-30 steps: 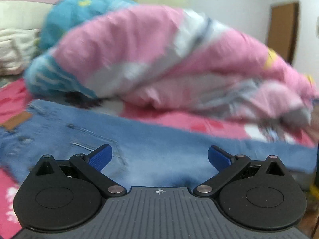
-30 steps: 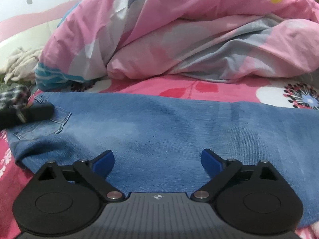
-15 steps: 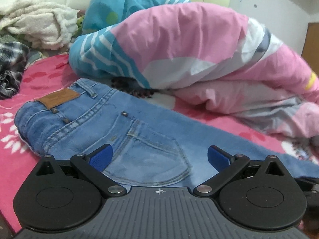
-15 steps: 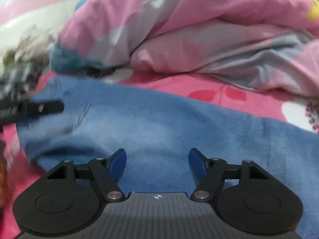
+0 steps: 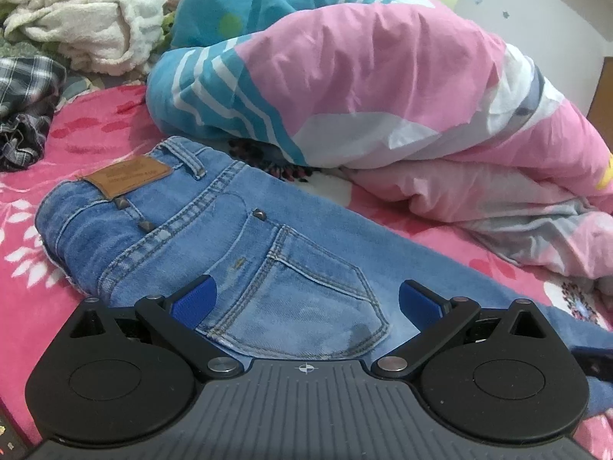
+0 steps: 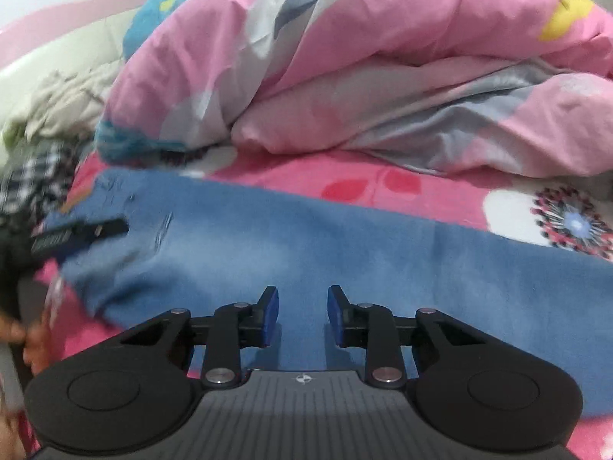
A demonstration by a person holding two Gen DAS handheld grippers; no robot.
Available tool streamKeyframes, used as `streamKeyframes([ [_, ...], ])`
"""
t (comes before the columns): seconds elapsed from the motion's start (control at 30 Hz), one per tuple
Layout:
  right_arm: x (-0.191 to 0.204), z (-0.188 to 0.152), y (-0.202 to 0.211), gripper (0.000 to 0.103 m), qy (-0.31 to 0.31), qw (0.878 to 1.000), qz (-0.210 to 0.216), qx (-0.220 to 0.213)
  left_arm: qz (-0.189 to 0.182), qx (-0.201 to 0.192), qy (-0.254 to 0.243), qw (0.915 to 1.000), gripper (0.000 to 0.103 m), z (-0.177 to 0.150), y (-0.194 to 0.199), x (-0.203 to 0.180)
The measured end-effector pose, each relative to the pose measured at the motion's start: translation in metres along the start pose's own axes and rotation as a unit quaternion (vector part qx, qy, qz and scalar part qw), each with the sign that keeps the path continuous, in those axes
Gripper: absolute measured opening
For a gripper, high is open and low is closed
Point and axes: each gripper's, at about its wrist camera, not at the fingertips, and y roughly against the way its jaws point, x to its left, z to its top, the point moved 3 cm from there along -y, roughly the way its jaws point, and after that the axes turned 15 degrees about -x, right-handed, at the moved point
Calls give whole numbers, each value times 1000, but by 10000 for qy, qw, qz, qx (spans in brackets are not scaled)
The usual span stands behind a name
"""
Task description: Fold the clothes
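Note:
A pair of light blue jeans (image 5: 191,222) lies flat across the pink flowered bedsheet (image 5: 95,122), waistband and brown leather patch at the left. My left gripper (image 5: 306,303) hovers wide open over the back pocket, with nothing between its blue pads. In the right wrist view the jeans (image 6: 345,245) stretch across the frame as a blue band. My right gripper (image 6: 300,306) is low over the leg part, its fingers drawn close with a narrow gap and no cloth visibly pinched. The left gripper (image 6: 76,235) shows blurred over the waist end at the left.
A bulky pink, white and teal duvet (image 5: 383,88) is heaped just behind the jeans. A cream fleece blanket (image 5: 76,27) and a plaid garment (image 5: 23,103) lie at the far left. A hand (image 6: 23,341) shows at the lower left edge.
The right gripper's fingers have narrowed from wide apart to a small gap. The left gripper swung left to the waist and back pocket and came closer; it stays wide open.

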Motion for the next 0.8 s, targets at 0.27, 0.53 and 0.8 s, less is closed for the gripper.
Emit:
streamKeyframes([
  [0.27, 11, -41, 0, 22, 400, 9977, 161, 528, -21, 62, 37, 10000, 103, 2, -2, 2],
  [0.53, -13, -7, 12, 21, 289, 9995, -81, 108, 13, 39, 1, 10000, 103, -1, -2, 3],
  [0.8, -103, -15, -21, 18, -624, 9947, -766, -281, -98, -188, 523, 9984, 103, 7, 7, 3],
])
